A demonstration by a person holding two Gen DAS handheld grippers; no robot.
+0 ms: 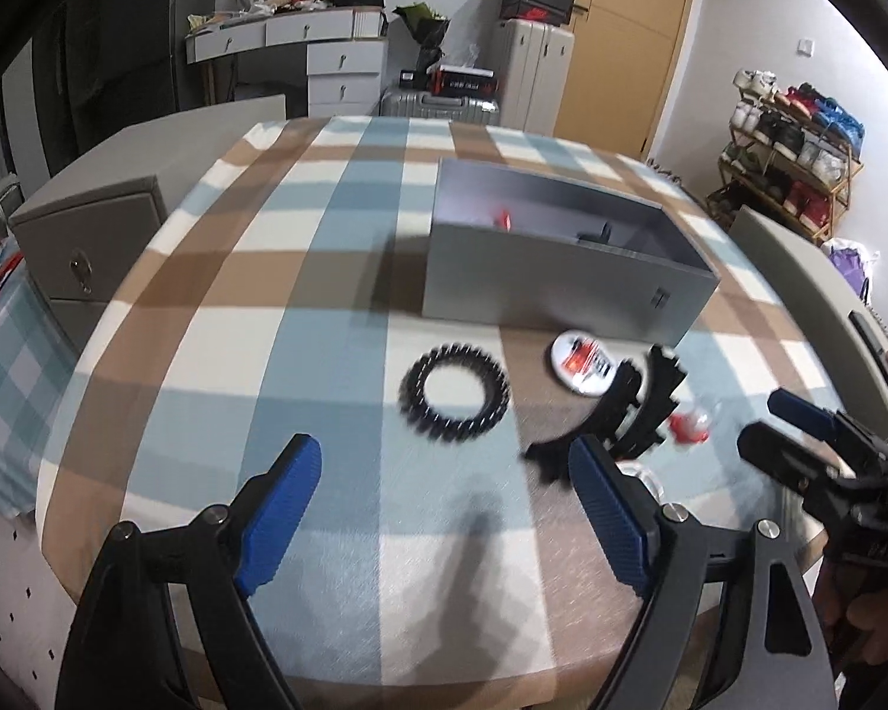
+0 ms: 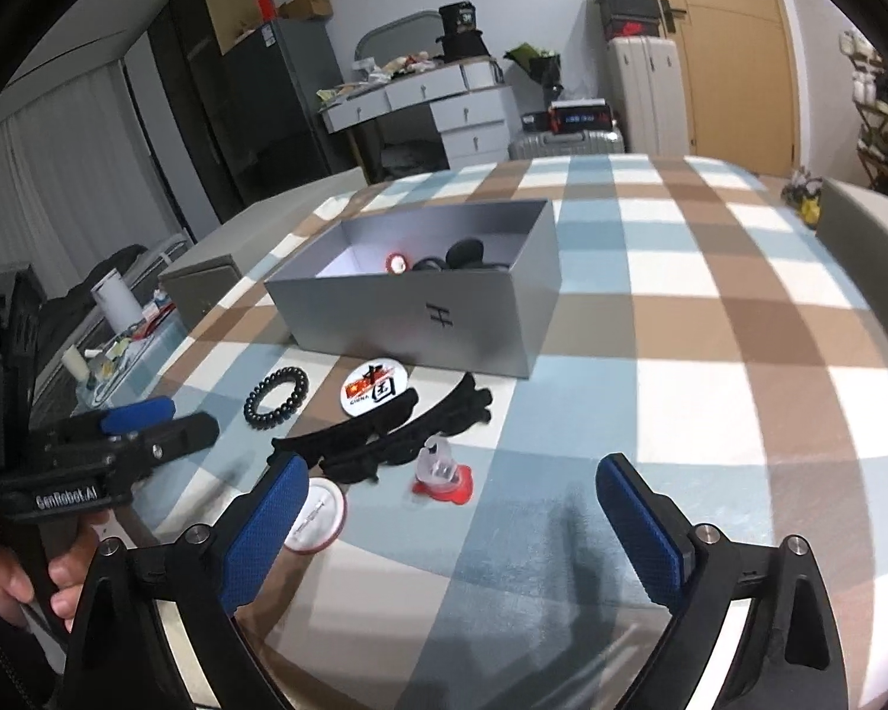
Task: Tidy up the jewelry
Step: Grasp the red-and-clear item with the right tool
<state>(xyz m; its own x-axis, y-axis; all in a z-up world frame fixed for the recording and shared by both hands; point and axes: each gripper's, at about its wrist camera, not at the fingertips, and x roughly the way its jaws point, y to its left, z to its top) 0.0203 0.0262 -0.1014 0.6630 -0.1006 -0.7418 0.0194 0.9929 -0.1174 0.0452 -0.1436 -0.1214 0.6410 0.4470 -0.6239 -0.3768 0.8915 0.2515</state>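
An open grey box (image 1: 562,290) (image 2: 438,313) stands on the checked tablecloth with a few small items inside. In front of it lie a black bead bracelet (image 1: 454,391) (image 2: 276,397), a round China badge (image 1: 583,362) (image 2: 375,388), two black toothed headbands (image 1: 621,414) (image 2: 385,432), a red and clear ornament (image 1: 689,423) (image 2: 441,473) and a white badge (image 2: 317,515). My left gripper (image 1: 444,509) (image 2: 160,420) is open and empty, just short of the bracelet. My right gripper (image 2: 450,509) (image 1: 769,420) is open and empty, near the ornament.
The tablecloth (image 2: 710,355) covers a round table. A grey cabinet (image 1: 89,248) stands left of it. A white dresser (image 1: 325,53), suitcases (image 1: 438,103) and a shoe rack (image 1: 793,154) stand behind. A grey chair back (image 1: 811,296) is at the right.
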